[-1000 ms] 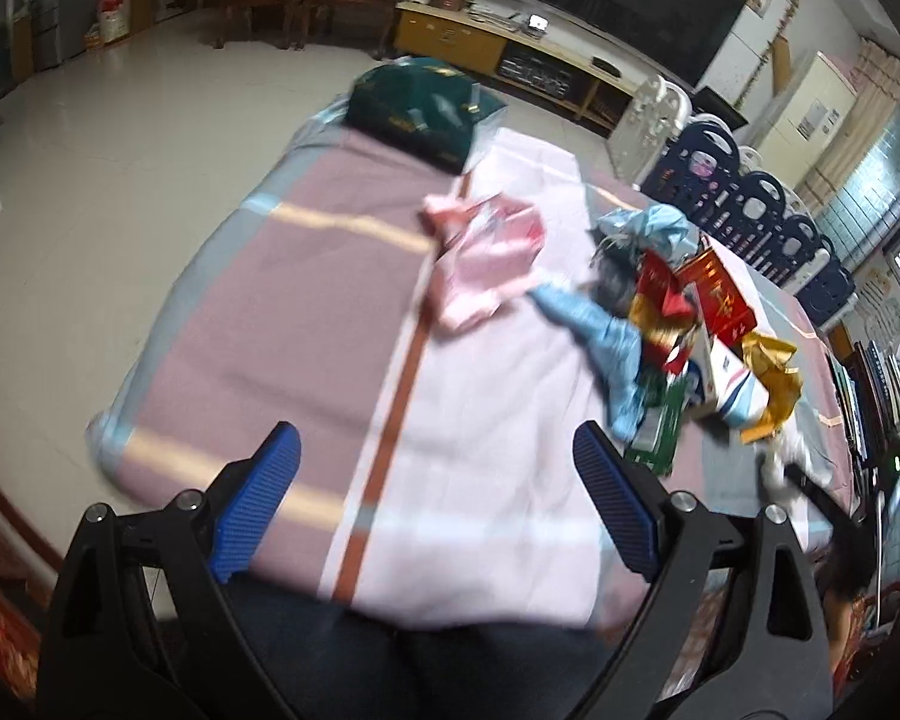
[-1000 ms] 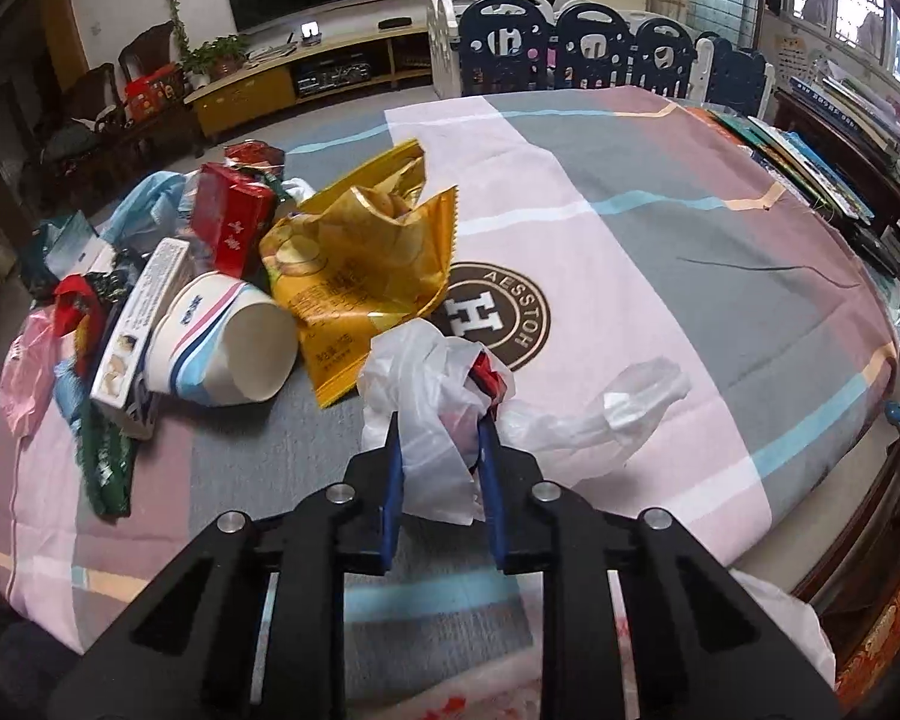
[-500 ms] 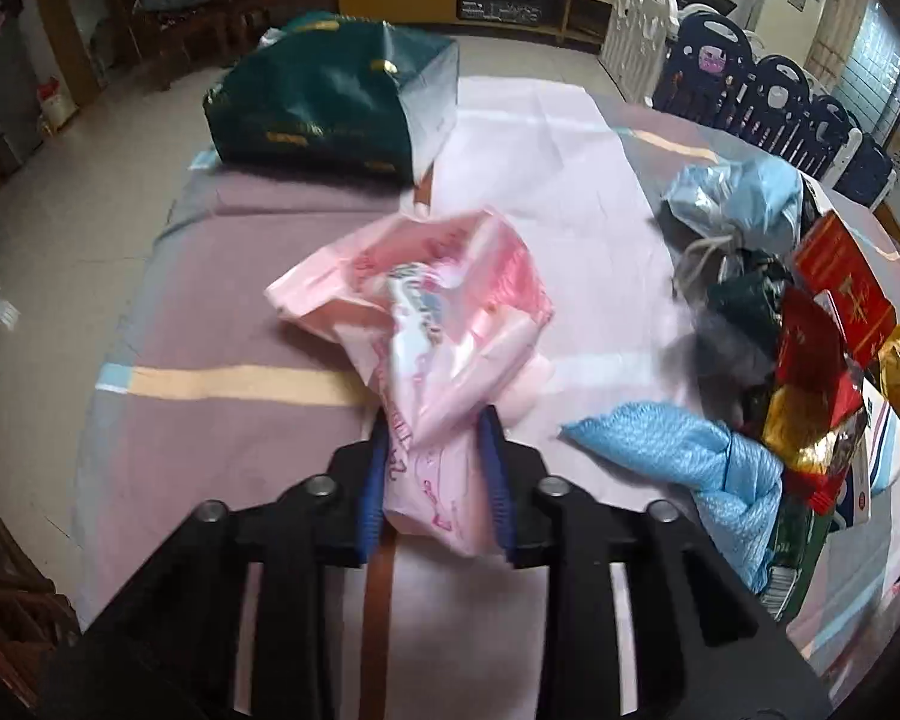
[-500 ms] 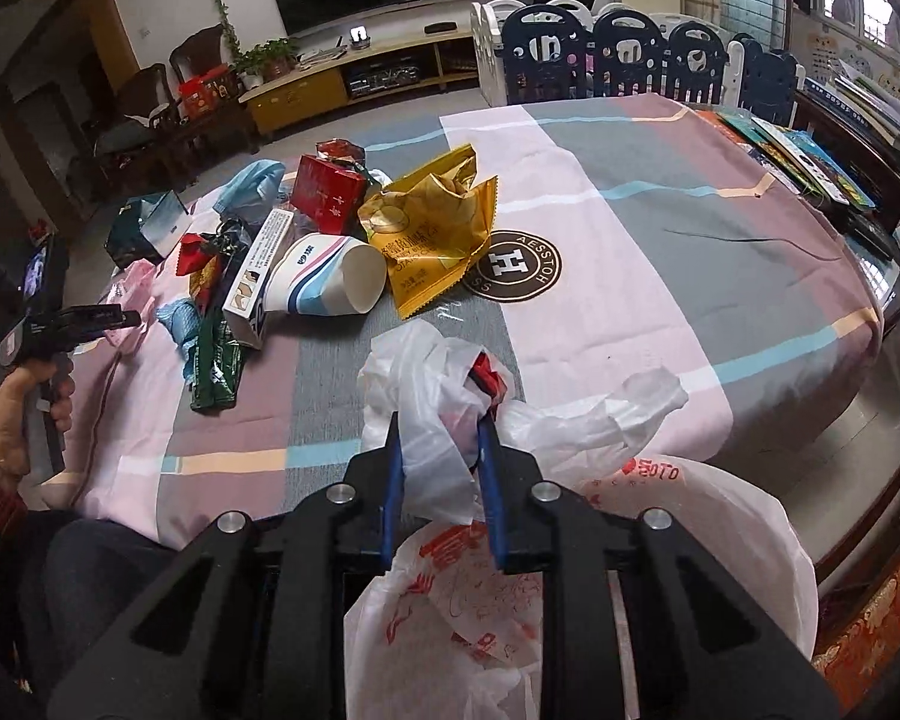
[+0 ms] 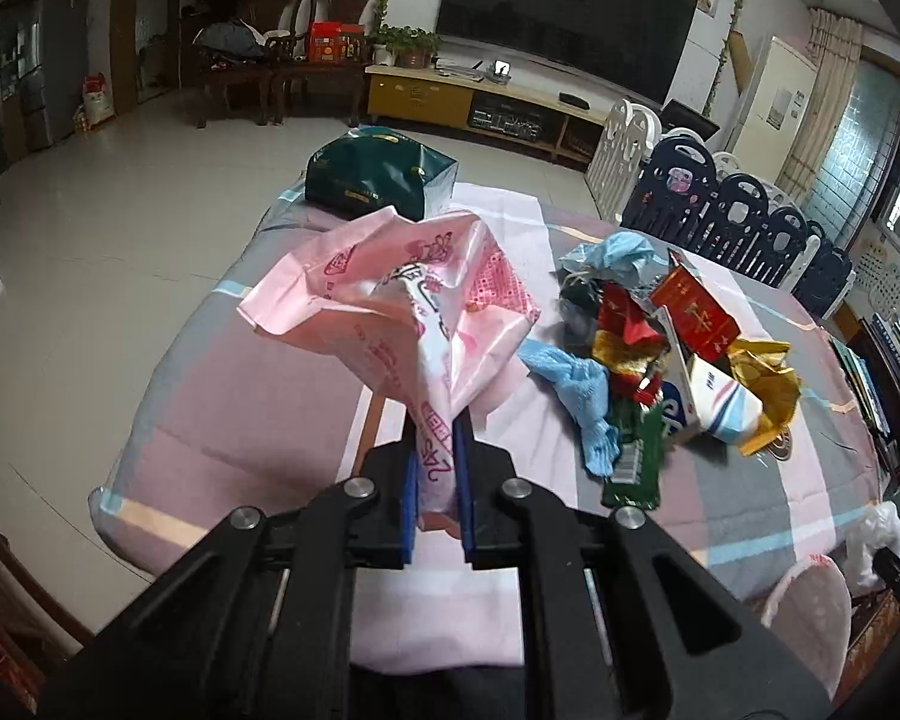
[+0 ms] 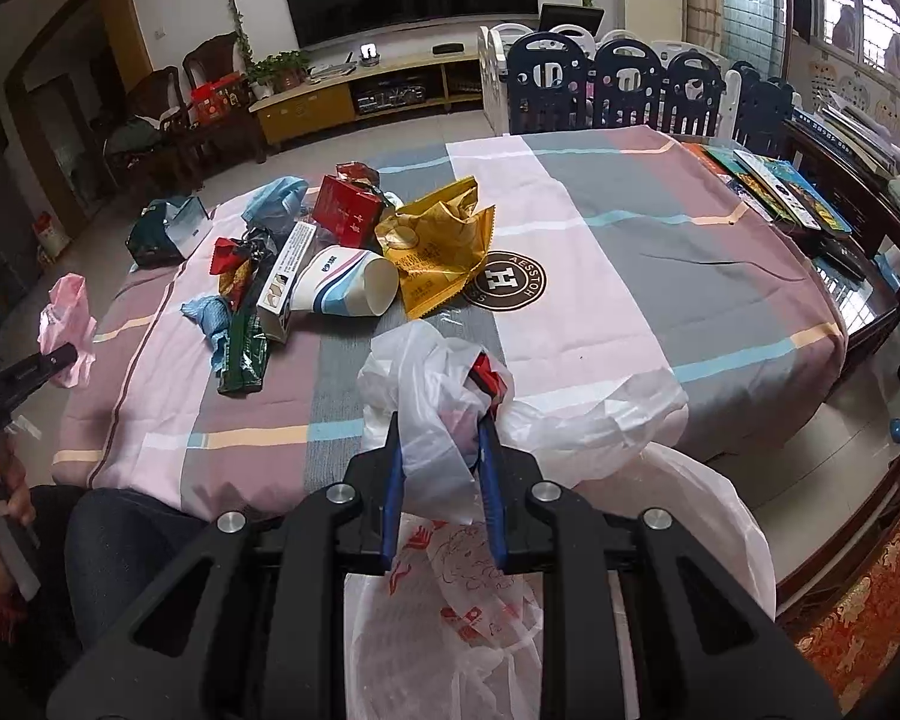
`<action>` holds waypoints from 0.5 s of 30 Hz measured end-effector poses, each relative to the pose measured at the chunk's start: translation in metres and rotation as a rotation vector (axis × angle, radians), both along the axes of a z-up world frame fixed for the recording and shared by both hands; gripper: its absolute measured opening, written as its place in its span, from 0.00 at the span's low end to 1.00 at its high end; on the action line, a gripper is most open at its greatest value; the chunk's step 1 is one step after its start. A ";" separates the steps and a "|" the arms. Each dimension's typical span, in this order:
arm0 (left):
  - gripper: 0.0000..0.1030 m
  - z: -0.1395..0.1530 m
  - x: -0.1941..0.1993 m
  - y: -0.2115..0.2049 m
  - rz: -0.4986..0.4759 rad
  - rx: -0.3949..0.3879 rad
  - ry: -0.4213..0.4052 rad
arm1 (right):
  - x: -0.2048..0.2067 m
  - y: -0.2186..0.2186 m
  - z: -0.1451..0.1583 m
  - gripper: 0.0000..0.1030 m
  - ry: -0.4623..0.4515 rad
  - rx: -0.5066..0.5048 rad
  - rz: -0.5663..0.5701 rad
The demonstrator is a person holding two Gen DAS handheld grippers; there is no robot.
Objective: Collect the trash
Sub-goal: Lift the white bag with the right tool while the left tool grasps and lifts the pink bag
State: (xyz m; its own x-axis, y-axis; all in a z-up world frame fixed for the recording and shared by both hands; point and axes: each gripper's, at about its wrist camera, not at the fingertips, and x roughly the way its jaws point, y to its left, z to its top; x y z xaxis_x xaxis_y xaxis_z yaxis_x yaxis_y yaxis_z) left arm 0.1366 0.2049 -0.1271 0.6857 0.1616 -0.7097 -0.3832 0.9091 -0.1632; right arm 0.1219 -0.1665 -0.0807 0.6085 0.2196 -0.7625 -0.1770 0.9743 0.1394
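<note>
Now that the left gripper, spread wide a second ago, pinches the pink bag and has lifted it off the surface, one piece is collected. The right gripper stays clamped on the white bag, hanging at the near edge, likely its destination.

left gripper clamped on a pink bag, raised above the table; right gripper pinching a white bag.

The left gripper pinches a crumpled pink plastic bag above the tablecloth.
</note>
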 end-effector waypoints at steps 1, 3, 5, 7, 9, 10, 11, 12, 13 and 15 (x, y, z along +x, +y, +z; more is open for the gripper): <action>0.11 0.003 -0.007 -0.003 -0.009 0.005 -0.002 | -0.002 0.002 0.002 0.23 -0.004 0.002 0.002; 0.11 0.009 -0.015 -0.006 -0.020 0.033 -0.007 | -0.006 0.006 0.009 0.23 -0.020 0.005 0.007; 0.11 0.015 -0.021 -0.008 -0.023 0.038 -0.017 | -0.010 0.010 0.015 0.23 -0.029 0.009 0.015; 0.11 0.019 -0.026 -0.009 -0.029 0.029 -0.026 | -0.013 0.014 0.019 0.23 -0.038 0.008 0.027; 0.11 0.022 -0.033 -0.010 -0.032 0.038 -0.038 | -0.015 0.017 0.023 0.23 -0.048 0.001 0.035; 0.11 0.024 -0.033 -0.011 -0.034 0.042 -0.043 | -0.016 0.018 0.024 0.23 -0.051 -0.002 0.036; 0.11 0.026 -0.035 -0.012 -0.035 0.043 -0.049 | -0.016 0.018 0.026 0.23 -0.055 -0.002 0.037; 0.11 0.028 -0.037 -0.013 -0.037 0.044 -0.053 | -0.016 0.017 0.027 0.23 -0.057 -0.001 0.036; 0.11 0.030 -0.037 -0.014 -0.040 0.045 -0.055 | -0.017 0.017 0.028 0.23 -0.057 -0.001 0.033; 0.11 0.032 -0.038 -0.016 -0.044 0.041 -0.055 | -0.017 0.014 0.028 0.23 -0.056 0.002 0.026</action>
State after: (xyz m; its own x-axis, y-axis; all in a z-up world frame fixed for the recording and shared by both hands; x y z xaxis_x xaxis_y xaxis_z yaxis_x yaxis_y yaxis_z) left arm 0.0987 0.1889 -0.0952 0.7309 0.1587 -0.6638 -0.3342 0.9312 -0.1453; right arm 0.1050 -0.1528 -0.0526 0.6442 0.2370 -0.7272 -0.2095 0.9691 0.1303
